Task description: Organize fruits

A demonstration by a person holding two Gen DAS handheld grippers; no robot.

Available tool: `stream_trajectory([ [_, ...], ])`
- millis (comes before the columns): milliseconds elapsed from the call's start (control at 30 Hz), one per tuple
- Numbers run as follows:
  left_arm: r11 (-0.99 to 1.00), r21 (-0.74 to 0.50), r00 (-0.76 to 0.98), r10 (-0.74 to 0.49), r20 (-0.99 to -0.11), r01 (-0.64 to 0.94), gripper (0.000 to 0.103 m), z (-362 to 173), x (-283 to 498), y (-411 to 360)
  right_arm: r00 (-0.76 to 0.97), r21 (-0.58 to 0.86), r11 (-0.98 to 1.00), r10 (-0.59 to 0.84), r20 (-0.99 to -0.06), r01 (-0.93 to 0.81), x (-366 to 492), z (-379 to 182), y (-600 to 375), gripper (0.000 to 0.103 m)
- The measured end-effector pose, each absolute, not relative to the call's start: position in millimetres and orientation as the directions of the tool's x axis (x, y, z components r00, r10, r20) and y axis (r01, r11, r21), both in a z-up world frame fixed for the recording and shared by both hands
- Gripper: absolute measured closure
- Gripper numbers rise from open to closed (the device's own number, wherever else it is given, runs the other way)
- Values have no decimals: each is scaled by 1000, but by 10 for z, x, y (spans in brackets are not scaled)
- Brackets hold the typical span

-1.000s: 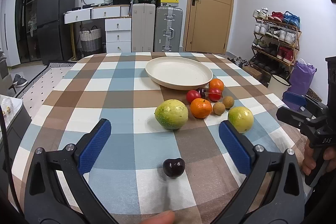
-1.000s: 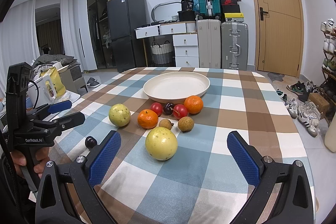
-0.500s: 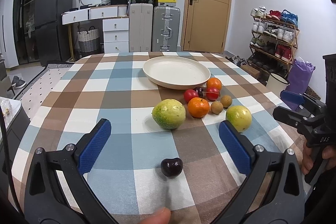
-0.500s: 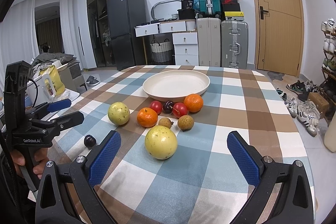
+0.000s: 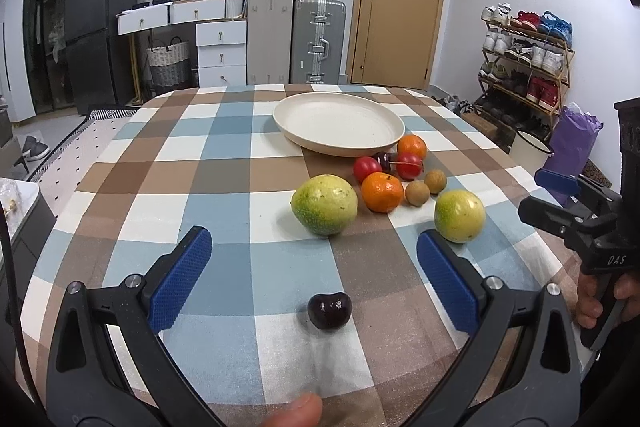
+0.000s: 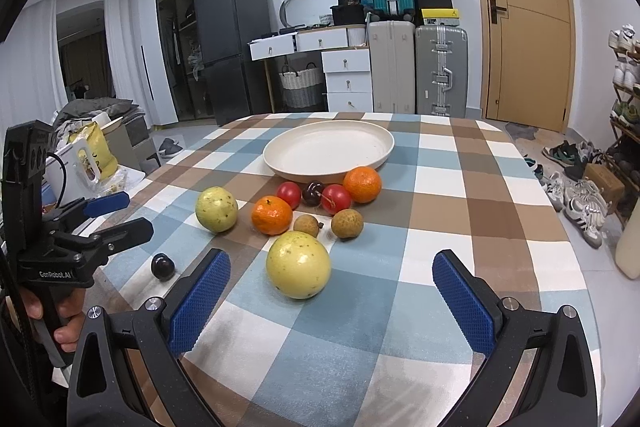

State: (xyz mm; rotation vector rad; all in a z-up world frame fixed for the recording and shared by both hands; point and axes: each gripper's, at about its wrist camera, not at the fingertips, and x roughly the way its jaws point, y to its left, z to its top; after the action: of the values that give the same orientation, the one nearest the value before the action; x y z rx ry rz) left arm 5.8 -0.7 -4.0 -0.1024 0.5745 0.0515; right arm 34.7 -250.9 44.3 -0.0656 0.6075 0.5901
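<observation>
Since a second ago the left gripper has eased forward, so the dark cherry sits lower in its view, between the wide-open blue pads. The right gripper is open too, with the yellow-green fruit ahead between its fingers. The other fruits cluster mid-frame before the empty cream plate on the checked tablecloth.
</observation>
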Motion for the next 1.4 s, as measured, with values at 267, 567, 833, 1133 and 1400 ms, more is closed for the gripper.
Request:
stream_trajectory([
  [267,998,-41,804,5,-595,-37,1,-100,110,-44,626,107,832,488,-608,-544,440,441,-2439,0],
  [567,995,-90,715,-39,-698,-33,1,-263,180,72,556,130,826,477,-680,-549,616,339,-2291,1],
  [833,997,-75,668,-55,-742,-1,14,-375,238,32,489,150,810,477,-731,-567,731,176,-2096,15],
  [1133,992,-120,621,-113,-776,31,55,-449,284,12,438,154,795,472,-765,-587,786,84,-1923,24],
  [1400,981,-184,621,-181,-763,61,78,-435,288,23,424,164,798,468,-776,-580,839,4,-1871,34],
])
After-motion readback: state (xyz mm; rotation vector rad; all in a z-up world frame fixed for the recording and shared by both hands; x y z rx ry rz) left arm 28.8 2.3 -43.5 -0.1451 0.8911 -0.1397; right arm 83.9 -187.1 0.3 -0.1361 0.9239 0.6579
